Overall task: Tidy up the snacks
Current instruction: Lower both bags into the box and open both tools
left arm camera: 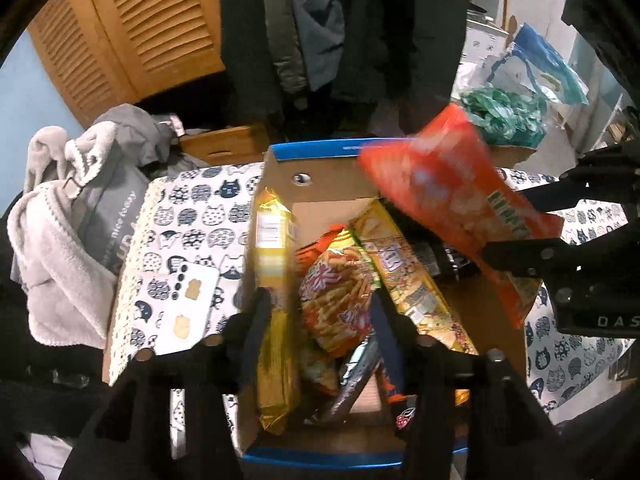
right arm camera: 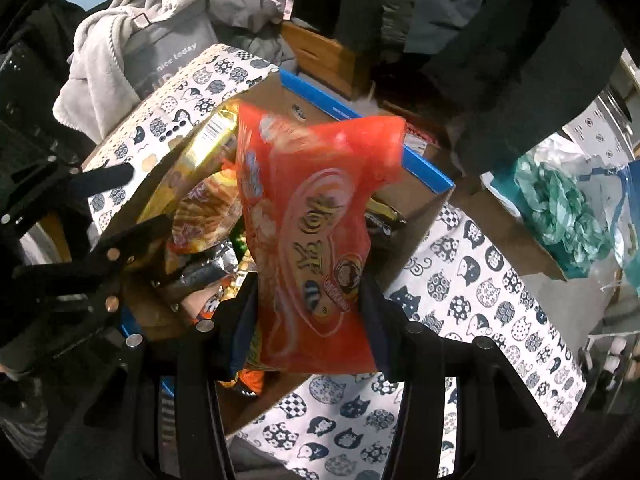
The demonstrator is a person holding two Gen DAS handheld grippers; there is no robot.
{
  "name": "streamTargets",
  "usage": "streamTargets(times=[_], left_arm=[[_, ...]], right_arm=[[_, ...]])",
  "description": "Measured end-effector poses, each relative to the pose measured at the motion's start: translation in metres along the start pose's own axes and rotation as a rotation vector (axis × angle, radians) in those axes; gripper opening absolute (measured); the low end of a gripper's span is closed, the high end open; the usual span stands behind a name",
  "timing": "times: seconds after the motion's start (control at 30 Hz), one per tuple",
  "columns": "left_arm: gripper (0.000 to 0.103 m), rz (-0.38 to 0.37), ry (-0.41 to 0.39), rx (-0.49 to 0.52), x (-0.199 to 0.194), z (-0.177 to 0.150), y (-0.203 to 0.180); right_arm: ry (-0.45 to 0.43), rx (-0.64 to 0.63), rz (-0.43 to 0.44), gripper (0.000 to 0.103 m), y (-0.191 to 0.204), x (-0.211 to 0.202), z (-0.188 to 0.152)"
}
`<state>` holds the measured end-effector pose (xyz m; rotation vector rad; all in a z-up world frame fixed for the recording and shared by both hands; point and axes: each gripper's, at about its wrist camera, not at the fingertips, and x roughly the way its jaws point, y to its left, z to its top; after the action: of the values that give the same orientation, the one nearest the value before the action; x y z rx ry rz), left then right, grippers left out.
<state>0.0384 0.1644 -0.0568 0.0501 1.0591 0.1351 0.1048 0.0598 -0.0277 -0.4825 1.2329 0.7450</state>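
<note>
A cardboard box with a blue rim [left arm camera: 320, 148] [right arm camera: 424, 168] stands on the cat-print table and holds several snack bags: a yellow bag [left arm camera: 276, 280] upright at its left wall, a fries-print bag [left arm camera: 340, 300] and a long cracker bag [left arm camera: 412, 280]. My right gripper [right arm camera: 310, 304] [left arm camera: 516, 232] is shut on an orange snack bag [right arm camera: 316, 240] [left arm camera: 460, 208] and holds it above the box's right side. My left gripper [left arm camera: 320, 312] [right arm camera: 132, 200] is open over the box, its fingers astride the yellow bag and fries bag.
A white phone [left arm camera: 186, 308] lies on the cat-print cloth [left arm camera: 192, 208] left of the box. Grey towels and a bag [left arm camera: 68, 220] pile at the left. A second carton with teal crinkle paper [right arm camera: 560, 208] stands to the right. Coats hang behind.
</note>
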Motion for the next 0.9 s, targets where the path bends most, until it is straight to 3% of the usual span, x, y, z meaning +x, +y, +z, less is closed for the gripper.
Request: streamTargets(times=[0.1,0.17,0.37,0.57,0.73,0.9], left_arm=[[0.065,0.011,-0.015,-0.015,-0.007,-0.002,0.005],[0.073,0.004,-0.027,-0.033,-0.012,-0.004,0.01],[0.081,-0.006,-0.062,-0.078,-0.029,-0.009,0.02],[0.081,-0.018,-0.089,-0.121,-0.047,-0.016,0.025],[0.09,-0.018,-0.136,-0.111,-0.064,-0.021,0.015],[0.09,-0.034,-0.147,-0.095,-0.071,-0.02,0.002]], right_arm=[[-0.016,-0.001,0.012,0.05,0.003,-0.002,0.002],[-0.018,-0.004,0.003,0.057,0.005,-0.003,0.004],[-0.07,0.001,-0.008,0.075,0.009,-0.021,-0.002],[-0.122,0.031,0.021,0.08,0.008,-0.045,-0.019],[-0.165,0.05,-0.002,0.08,0.002,-0.065,-0.039],[-0.198,0.075,-0.023,0.08,-0.009,-0.08,-0.057]])
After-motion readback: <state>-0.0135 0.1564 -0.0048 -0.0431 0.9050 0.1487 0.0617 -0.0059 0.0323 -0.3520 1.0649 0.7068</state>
